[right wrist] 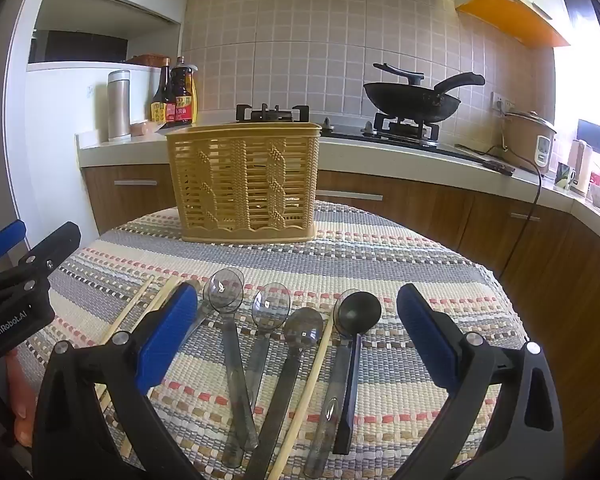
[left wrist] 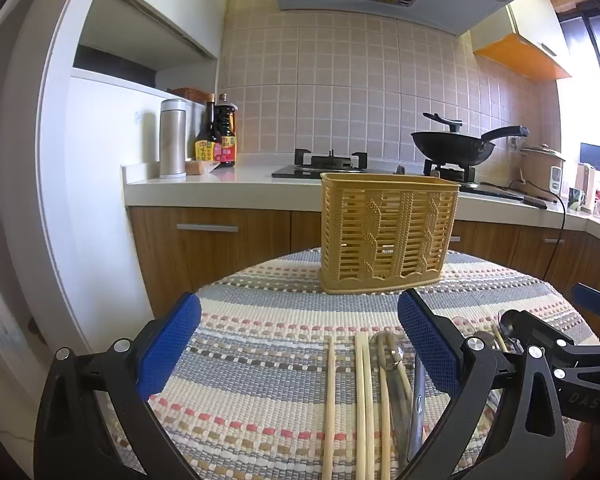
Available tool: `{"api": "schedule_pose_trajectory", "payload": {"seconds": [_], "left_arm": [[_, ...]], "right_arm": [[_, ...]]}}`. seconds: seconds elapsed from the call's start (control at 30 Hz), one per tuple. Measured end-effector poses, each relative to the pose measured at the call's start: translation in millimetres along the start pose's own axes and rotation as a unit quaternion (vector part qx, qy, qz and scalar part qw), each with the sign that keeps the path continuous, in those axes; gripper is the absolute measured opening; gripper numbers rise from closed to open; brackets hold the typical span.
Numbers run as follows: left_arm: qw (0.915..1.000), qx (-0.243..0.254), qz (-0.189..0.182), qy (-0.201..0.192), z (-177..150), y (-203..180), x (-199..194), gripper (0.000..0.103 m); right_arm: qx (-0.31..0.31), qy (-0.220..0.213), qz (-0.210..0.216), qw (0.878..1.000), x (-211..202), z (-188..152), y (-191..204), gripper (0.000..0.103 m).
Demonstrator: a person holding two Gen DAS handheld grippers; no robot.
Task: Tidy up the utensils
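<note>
A yellow slatted utensil basket [left wrist: 388, 236] [right wrist: 246, 184] stands upright at the far side of a round table with a striped woven cloth [left wrist: 268, 360] [right wrist: 420, 264]. Several wooden chopsticks [left wrist: 362, 400] [right wrist: 304, 392] and several spoons lie flat on the cloth in front of it: translucent grey spoons [right wrist: 226, 300] and a black spoon [right wrist: 356, 320]. My left gripper [left wrist: 300, 340] is open and empty, low over the chopsticks. My right gripper [right wrist: 298, 336] is open and empty, low over the spoons. The right gripper also shows in the left wrist view [left wrist: 556, 344].
Behind the table runs a kitchen counter [left wrist: 220, 188] with a gas stove [left wrist: 324, 164], a black wok [left wrist: 456, 144], a steel flask [left wrist: 173, 138], sauce bottles [left wrist: 216, 136] and a rice cooker [right wrist: 528, 140]. Wooden cabinets stand below it.
</note>
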State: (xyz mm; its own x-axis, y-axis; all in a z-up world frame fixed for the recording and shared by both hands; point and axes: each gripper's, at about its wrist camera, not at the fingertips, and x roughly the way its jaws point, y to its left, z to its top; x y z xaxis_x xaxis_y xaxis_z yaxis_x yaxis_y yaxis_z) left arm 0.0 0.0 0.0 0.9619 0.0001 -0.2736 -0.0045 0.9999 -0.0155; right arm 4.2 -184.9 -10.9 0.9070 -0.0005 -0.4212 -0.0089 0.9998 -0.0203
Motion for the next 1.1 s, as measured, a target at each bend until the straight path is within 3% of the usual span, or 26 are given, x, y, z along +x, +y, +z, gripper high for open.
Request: {"api": "schedule_pose_trajectory", "payload": {"seconds": [0.9, 0.97, 1.1], "left_arm": [[1.0, -0.009, -0.001, 0.004, 6, 4, 0, 0.096], [0.9996, -0.019, -0.013, 0.017, 9, 10, 3, 0.095], [0.9924, -0.03, -0.069, 0.097, 25, 39, 22, 0.093]], "right_arm": [[0.006, 0.012, -0.012, 1.0, 2, 0, 2, 0.095], [0.008, 0.026, -0.012, 1.0, 5, 2, -1, 0.095], [0.016, 0.058, 0.005, 0.998, 10, 9, -14, 0.095]]}}
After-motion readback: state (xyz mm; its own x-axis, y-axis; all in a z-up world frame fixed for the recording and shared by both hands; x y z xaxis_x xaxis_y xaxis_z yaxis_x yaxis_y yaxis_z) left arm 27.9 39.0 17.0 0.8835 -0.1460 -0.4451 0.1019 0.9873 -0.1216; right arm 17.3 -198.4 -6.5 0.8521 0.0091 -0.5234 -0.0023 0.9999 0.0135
